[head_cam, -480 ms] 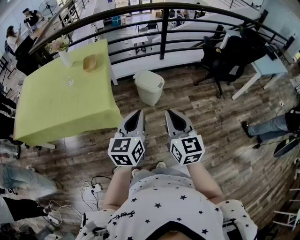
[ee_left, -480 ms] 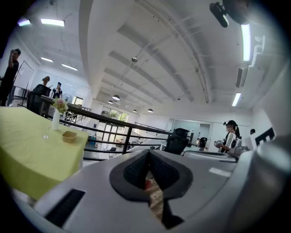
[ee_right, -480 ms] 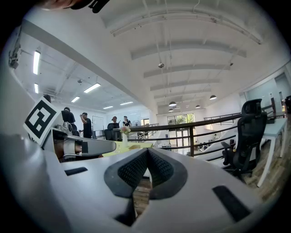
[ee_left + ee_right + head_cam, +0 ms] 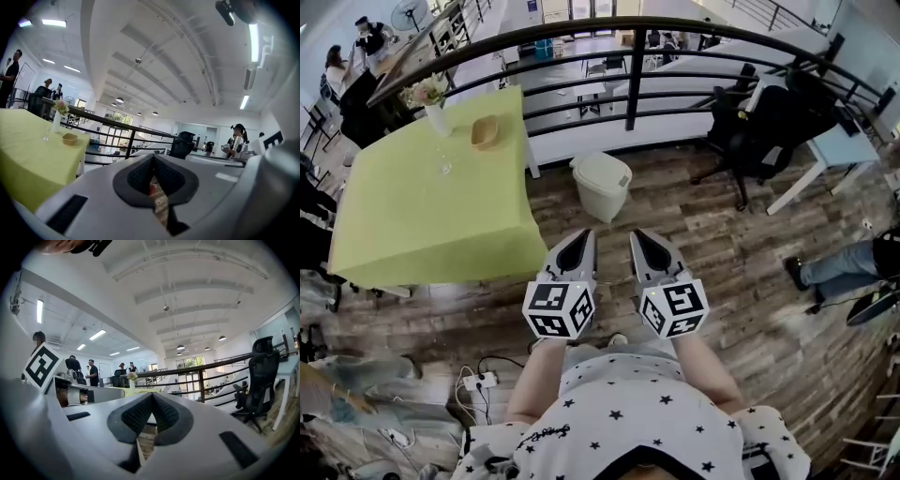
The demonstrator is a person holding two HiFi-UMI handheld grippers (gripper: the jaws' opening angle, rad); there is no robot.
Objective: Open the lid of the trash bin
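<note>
Head view: white plastic lidded trash bin [image 4: 601, 185] stood closed on wood-plank floor [image 4: 712, 246] beside a lime-green table [image 4: 431, 211]. Left gripper [image 4: 578, 234] and right gripper [image 4: 639, 232], jaws pressed together, held nothing.

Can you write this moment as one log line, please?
left gripper shut, empty | right gripper shut, empty | trash bin closed, untouched
</note>
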